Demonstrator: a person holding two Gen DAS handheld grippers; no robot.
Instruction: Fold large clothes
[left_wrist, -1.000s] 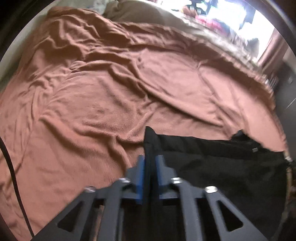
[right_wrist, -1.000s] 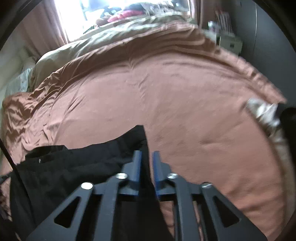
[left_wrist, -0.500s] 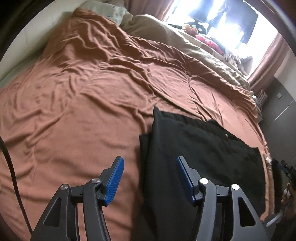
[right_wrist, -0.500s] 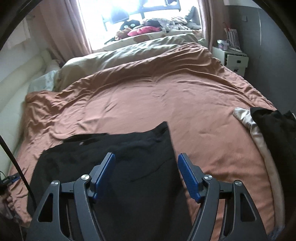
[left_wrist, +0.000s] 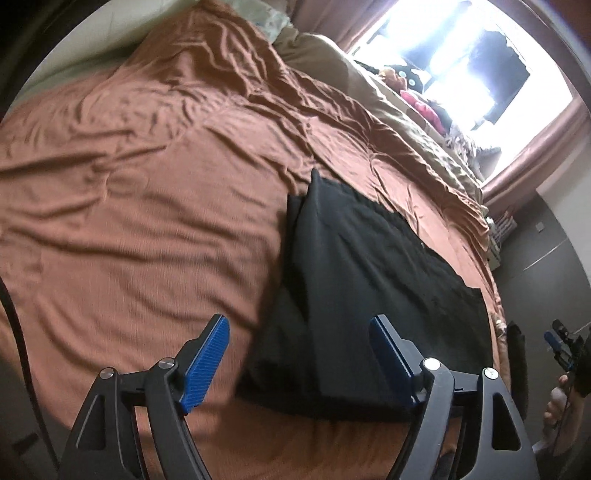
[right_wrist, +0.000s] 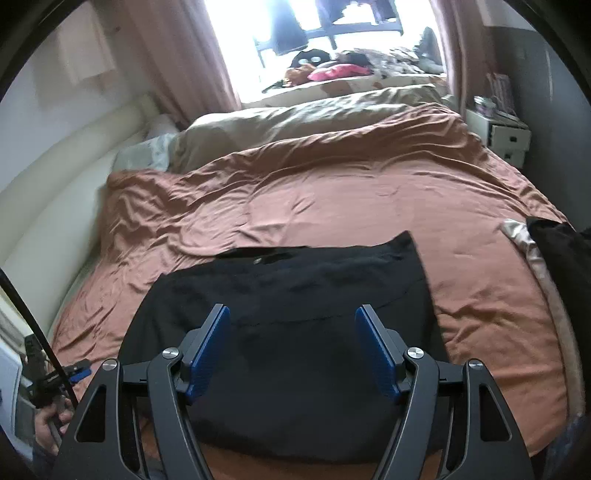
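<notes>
Folded black garment (right_wrist: 295, 332) lay flat on the bed (right_wrist: 332, 192), long axis across it. Left gripper (left_wrist: 299, 354) jaws were opening, empty; right gripper (right_wrist: 291, 347) jaws stood apart, empty.

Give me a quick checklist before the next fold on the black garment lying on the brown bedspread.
1. Left gripper clear of cloth: ok, jaws opening, nothing between the pads.
2. Right gripper clear of cloth: ok, open and above the fabric.
3. Black garment lying flat on the brown bedspread: ok, folded into a rough rectangle.
4. Edges lined up: not ok, an under layer sticks out along the side in the left wrist view.
5. Room beside it: ok, though another dark garment lies at the bed's edge.
</notes>
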